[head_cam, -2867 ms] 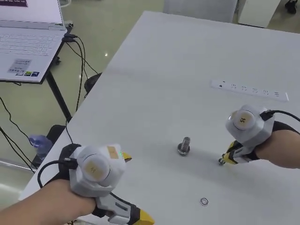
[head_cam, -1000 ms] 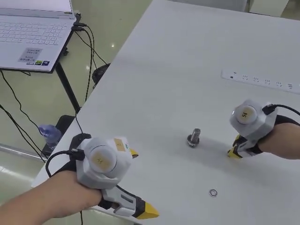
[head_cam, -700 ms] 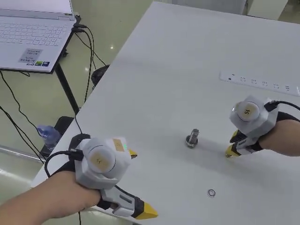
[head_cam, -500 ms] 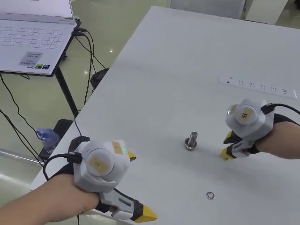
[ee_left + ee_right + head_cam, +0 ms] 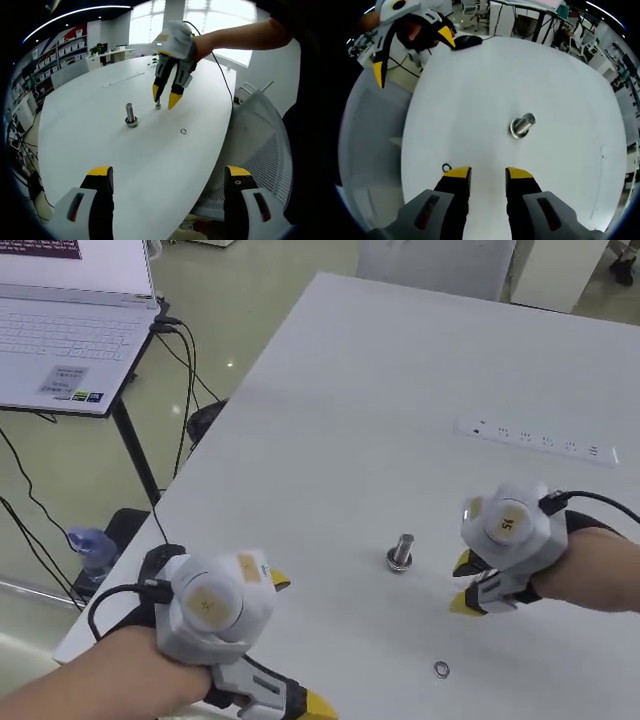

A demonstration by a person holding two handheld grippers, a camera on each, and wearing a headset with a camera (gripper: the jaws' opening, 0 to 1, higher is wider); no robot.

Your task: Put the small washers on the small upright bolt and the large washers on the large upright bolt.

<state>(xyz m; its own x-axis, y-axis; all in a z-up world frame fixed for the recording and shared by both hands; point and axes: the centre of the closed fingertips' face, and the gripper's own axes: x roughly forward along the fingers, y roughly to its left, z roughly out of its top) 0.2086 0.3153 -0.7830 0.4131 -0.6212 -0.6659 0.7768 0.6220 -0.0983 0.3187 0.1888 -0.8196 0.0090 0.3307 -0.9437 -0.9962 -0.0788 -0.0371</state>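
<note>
White tabletop [image 5: 330, 420] carries a steel upright bolt with a hex base [image 5: 400, 552] near its middle. A small silver ring washer [image 5: 441, 670] lies flat at the bolt's 5 o'clock, apart from it. Right gripper [image 5: 461, 584] hovers at the bolt's 3 o'clock, yellow-tipped jaws parted. In the left gripper view a small metal piece [image 5: 158, 105] shows between its tips, too small to identify. Left gripper [image 5: 298, 643] sits at 7 o'clock by the table edge, jaws spread wide. A white power strip [image 5: 535, 438] lies at 1 o'clock.
</note>
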